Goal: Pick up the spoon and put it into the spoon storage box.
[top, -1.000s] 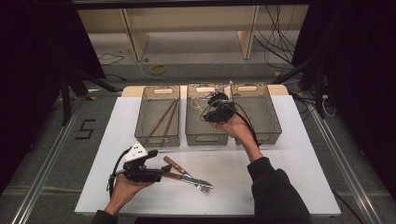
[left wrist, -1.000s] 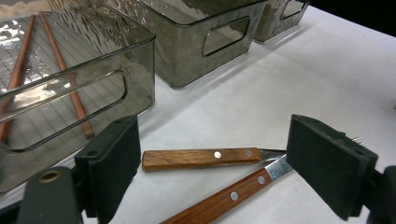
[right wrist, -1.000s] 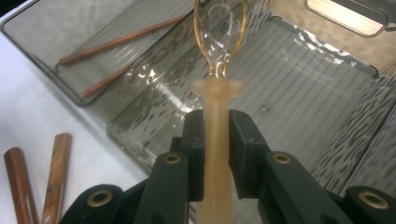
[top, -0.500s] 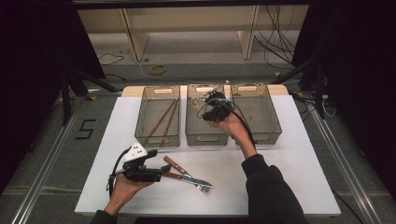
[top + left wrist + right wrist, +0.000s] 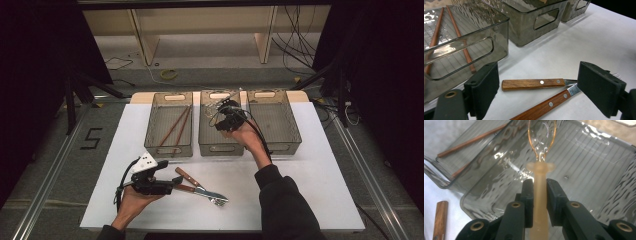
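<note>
Right tool (image 5: 539, 195) clamped on clear spoon (image 5: 541, 150) over middle bin (image 5: 220, 146) | left tool (image 5: 544, 87) wide open, empty, w/ wooden-handled cutlery (image 5: 534, 83) on bench (image 5: 310, 170) | risk: slim handle may pivot in pads, spoon dropping askew or clipping bin wall.

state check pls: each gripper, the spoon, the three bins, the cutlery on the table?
Left gripper: open, fingers either side of the two wooden handles, not touching.
Right gripper: shut on the spoon handle.
Spoon: held, bowl over the middle bin.
Left bin: holds two chopsticks.
Middle bin: no cutlery seen lying in it.
Right bin: looks empty.
Knife and fork: flat on the table.
</note>
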The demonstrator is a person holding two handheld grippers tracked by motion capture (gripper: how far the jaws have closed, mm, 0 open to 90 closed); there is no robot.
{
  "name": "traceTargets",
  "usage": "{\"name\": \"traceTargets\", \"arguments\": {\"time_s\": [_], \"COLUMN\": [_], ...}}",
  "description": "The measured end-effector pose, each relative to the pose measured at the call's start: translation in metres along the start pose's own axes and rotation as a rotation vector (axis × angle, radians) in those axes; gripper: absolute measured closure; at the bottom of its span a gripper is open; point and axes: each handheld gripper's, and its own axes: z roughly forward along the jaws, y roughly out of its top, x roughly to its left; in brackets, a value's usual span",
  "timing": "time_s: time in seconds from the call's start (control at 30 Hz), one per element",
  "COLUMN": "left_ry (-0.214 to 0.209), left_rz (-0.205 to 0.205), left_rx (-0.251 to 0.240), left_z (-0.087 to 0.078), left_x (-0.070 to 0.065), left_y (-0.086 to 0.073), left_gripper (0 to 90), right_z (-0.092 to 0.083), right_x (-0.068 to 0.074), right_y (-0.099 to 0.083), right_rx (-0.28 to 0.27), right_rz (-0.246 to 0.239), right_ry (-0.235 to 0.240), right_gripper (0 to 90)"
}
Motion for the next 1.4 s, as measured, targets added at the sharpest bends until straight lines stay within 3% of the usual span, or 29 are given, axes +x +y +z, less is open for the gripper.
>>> {"name": "traceTargets", "arguments": {"time_s": [0.53,0.73,0.87,1.4], "left_ry": [-0.001,0.000,-0.002,-0.012], "left_rz": [0.004,0.004,0.001,-0.001], "left_rx": [0.006,0.007,0.007,0.031], "left_z": [0.000,0.000,0.000,-0.001], "left_x": [0.000,0.001,0.001,0.005], "left_y": [0.000,0.000,0.000,0.002], "left_gripper": [17.2,17.2,17.2,17.2], "right_z": [0.013,0.013,0.007,-0.032], "right_x": [0.000,0.000,0.000,0.009], "right_y": [-0.002,-0.002,-0.002,-0.018], "right_rx": [0.025,0.023,0.004,-0.070], "right_rz": [0.019,0.021,0.023,-0.067], "right_ry": [0.010,0.031,0.043,0.114], "right_gripper": [76.9,72.2,67.9,53.0]}}
